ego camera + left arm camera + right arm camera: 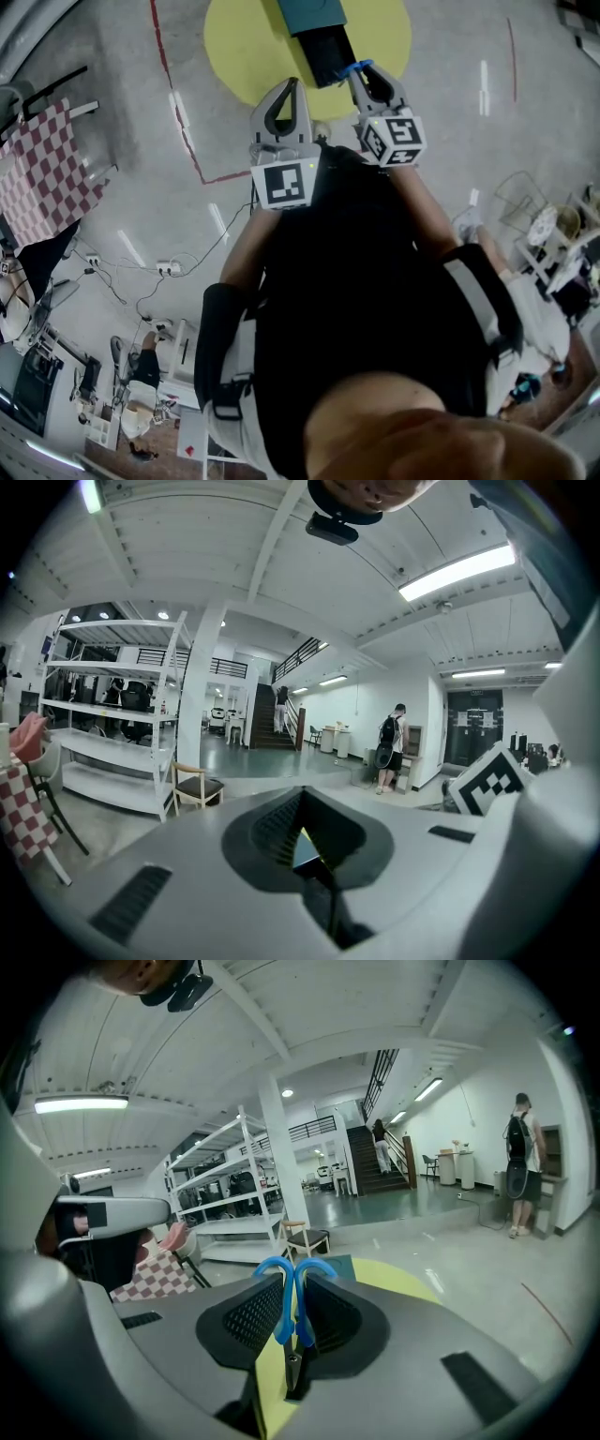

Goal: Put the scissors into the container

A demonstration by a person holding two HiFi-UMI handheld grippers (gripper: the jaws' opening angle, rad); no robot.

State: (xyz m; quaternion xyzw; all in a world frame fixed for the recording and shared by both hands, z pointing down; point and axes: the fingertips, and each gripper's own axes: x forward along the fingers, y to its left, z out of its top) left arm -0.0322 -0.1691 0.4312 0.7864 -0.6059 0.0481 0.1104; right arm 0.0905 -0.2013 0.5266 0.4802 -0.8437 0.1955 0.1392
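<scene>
My right gripper (364, 75) is shut on a pair of scissors; their blue handle loops (292, 1283) stick out past the jaws, and a bit of blue (356, 67) shows in the head view. A teal and black container (319, 33) stands on a yellow round floor mat (248, 47), just beyond the right gripper's tips. In the right gripper view its teal edge (343, 1262) peeks out behind the handles. My left gripper (284, 94) is held beside the right one, jaws pressed together with nothing between them (306, 844).
A table with a red-checked cloth (42, 173) stands at the left. A red line (178, 112) and cables with a power strip (169, 267) cross the floor. White shelving (112, 714), a wooden chair (197, 787) and a person with a backpack (389, 747) are farther off.
</scene>
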